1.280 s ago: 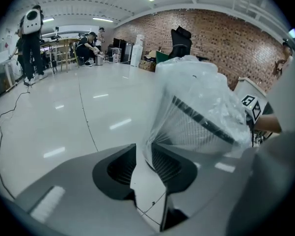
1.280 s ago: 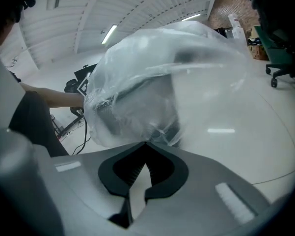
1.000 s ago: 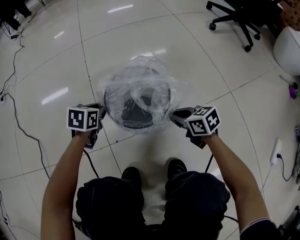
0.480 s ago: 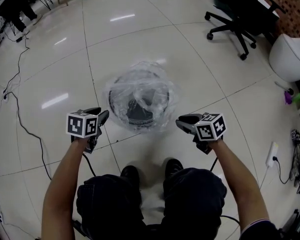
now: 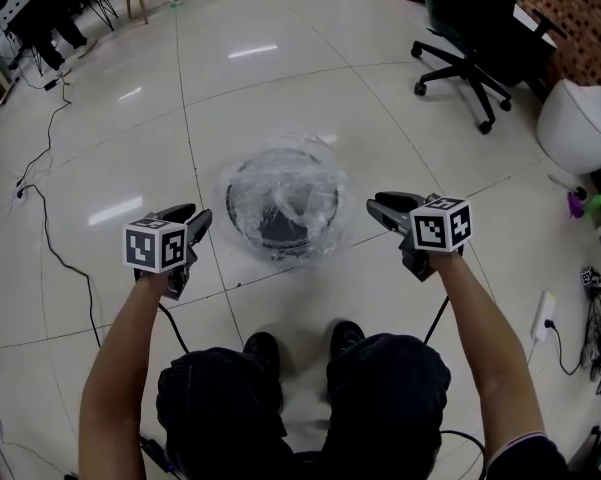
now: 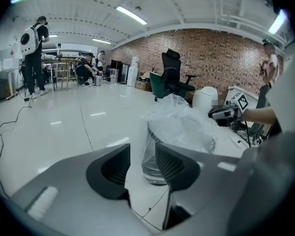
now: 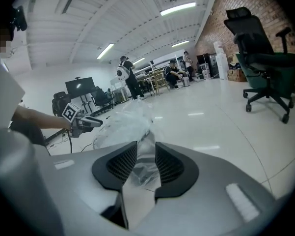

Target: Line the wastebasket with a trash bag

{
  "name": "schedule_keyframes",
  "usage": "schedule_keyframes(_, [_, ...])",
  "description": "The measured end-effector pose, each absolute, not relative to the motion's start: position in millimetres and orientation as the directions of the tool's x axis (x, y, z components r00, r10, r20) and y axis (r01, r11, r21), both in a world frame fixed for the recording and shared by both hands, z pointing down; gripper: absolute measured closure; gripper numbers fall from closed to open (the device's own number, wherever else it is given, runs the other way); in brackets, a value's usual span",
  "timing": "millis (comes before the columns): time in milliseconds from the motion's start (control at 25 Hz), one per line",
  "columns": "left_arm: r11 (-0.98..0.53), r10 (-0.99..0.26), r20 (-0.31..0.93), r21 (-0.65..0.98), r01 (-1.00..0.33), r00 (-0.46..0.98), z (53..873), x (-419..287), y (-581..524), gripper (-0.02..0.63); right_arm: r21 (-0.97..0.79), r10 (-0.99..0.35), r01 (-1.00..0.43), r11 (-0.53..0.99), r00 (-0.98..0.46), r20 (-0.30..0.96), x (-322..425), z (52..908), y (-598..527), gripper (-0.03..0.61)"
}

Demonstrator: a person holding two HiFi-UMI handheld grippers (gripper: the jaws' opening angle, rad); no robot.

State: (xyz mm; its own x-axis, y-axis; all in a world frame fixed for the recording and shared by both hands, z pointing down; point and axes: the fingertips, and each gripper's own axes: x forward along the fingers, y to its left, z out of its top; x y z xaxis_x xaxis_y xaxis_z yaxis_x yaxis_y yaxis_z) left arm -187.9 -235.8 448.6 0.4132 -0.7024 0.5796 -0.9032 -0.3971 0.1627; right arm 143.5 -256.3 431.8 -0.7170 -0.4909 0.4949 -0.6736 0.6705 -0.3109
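The fingers (image 6: 173, 162) of my left gripper (image 5: 192, 215) are released, with only open floor and the distant wastebasket (image 5: 232, 200) showing through the gap. The right gripper (image 5: 382, 209) reads the same, its fingers (image 7: 171, 165) parted on nothing. Both pairs have just been opening. A second ago the two grippers were down at the rim, one on each side, right against the plastic. Now they hang clear of it, the left at the basket's 9 o'clock and the right at its 3 o'clock, each near but apart from the trash bag (image 5: 285, 183). The clear bag sits in the basket on the floor in front of me, its mouth spread out over the rim all the way round and a loose crumple of film bunched in the middle over the dark bottom. I judge the lining as good as done; at most the slack inside could be pushed down, and the overhang looks uneven towards 12 o'clock. Around it, my shoes (image 5: 263, 348) are at 6 o'clock, an office chair (image 5: 470, 53) stands well off at 2 o'clock, a white rounded object (image 5: 580, 118) lies further out at 3 o'clock, and cables (image 5: 40, 228) trail across the floor at 9 o'clock. Nothing lies between the grippers and the basket.
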Motion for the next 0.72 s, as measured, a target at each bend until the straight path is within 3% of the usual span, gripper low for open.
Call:
schedule_keyframes(280, [-0.447,-0.706,0.559,0.125,-0.886,0.435,431.9,-175.9,-265.0,0.456,-0.265,-0.492,-0.666,0.697,-0.713,0.500,128.7,423.0,-283.3,0.427])
schedule_keyframes(440, [-0.504,-0.676,0.565,0.113,-0.856,0.473,433.0,-166.1,-283.3,0.456,-0.286,-0.479,-0.661,0.694,-0.720,0.502,129.4,430.4,-298.7,0.369])
schedule_keyframes(720, [-0.545,-0.619,0.557,0.202,-0.814,0.553,450.9,-154.0,-302.7,0.459,-0.343,-0.397,-0.618,0.707,-0.749,0.530,118.7,460.7,-308.0,0.339])
